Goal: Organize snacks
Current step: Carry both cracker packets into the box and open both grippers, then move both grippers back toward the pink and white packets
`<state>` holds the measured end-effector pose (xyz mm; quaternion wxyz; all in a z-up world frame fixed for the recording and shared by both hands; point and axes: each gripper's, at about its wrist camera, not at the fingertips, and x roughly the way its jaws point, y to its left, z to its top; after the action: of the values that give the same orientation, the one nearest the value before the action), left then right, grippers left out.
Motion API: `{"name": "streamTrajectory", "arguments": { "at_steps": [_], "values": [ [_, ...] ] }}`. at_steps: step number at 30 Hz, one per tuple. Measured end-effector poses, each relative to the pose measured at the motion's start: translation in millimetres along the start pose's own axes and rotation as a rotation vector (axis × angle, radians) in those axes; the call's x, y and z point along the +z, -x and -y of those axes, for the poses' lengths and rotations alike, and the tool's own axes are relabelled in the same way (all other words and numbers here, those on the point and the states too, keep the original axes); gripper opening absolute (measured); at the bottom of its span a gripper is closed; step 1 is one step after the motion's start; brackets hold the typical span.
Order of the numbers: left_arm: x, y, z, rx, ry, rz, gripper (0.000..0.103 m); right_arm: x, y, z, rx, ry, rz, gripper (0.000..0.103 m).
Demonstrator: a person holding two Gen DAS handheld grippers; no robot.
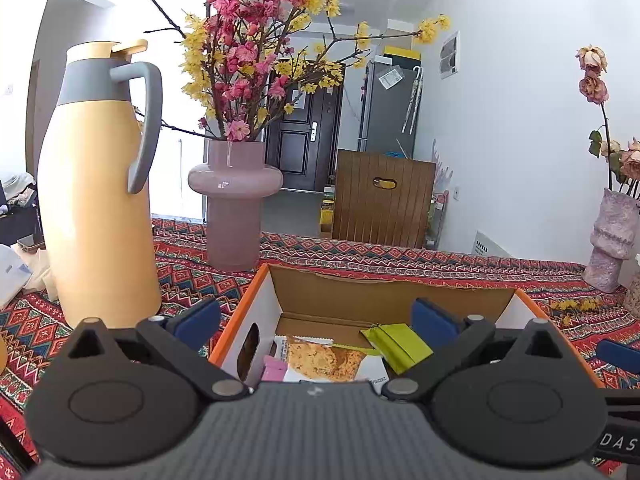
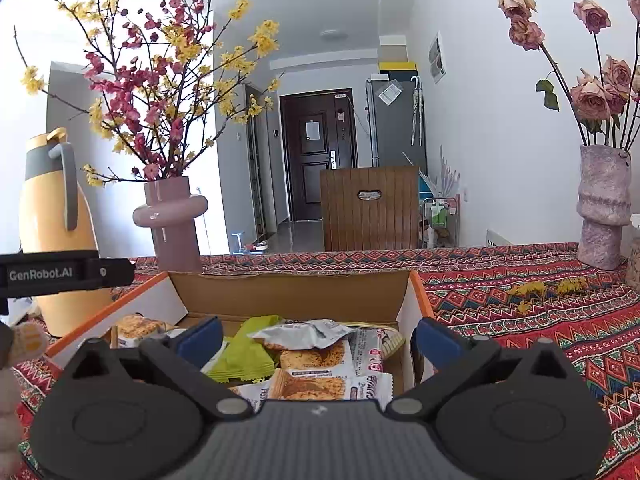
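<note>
An open cardboard box with orange edges (image 1: pixel 392 280) (image 2: pixel 296 292) sits on the patterned tablecloth and holds several snack packets. In the left wrist view I see a green packet (image 1: pixel 400 344), a biscuit packet (image 1: pixel 324 360) and a pink one (image 1: pixel 274 370). In the right wrist view a green packet (image 2: pixel 244 350), a silver packet (image 2: pixel 308 334) and biscuit packets (image 2: pixel 312 360) lie inside. My left gripper (image 1: pixel 316 320) is open and empty above the box. My right gripper (image 2: pixel 316 338) is open and empty above the box, with the left gripper's body (image 2: pixel 64 272) to its left.
A yellow thermos jug (image 1: pixel 100 200) (image 2: pixel 52 220) and a pink vase of blossom branches (image 1: pixel 234 200) (image 2: pixel 172 220) stand behind the box on the left. A rough vase of dried roses (image 1: pixel 612 240) (image 2: pixel 604 208) stands far right. A wooden chair back (image 1: pixel 380 200) is beyond the table.
</note>
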<state>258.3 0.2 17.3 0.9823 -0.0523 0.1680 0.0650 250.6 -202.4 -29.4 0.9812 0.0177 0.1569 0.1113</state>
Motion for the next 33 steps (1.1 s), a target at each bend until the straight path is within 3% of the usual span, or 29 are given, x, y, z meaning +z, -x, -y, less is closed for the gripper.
{"name": "streamTrajectory", "arguments": {
  "at_steps": [10, 20, 33],
  "values": [
    [6.8, 1.6, -6.6, 0.009, 0.040, -0.018, 0.103, 2.0, 10.4, -2.2, 0.019, 0.005, 0.028, 0.103],
    [29.5, 49.7, -5.0, -0.026, 0.061, 0.034, 0.103, 20.8, 38.2, -9.2, 0.033, 0.025, 0.057, 0.103],
    [5.0, 90.2, -25.3, -0.082, -0.005, -0.018, 0.103, -2.4, 84.5, -18.5, 0.071, 0.044, -0.006, 0.103]
  ]
}}
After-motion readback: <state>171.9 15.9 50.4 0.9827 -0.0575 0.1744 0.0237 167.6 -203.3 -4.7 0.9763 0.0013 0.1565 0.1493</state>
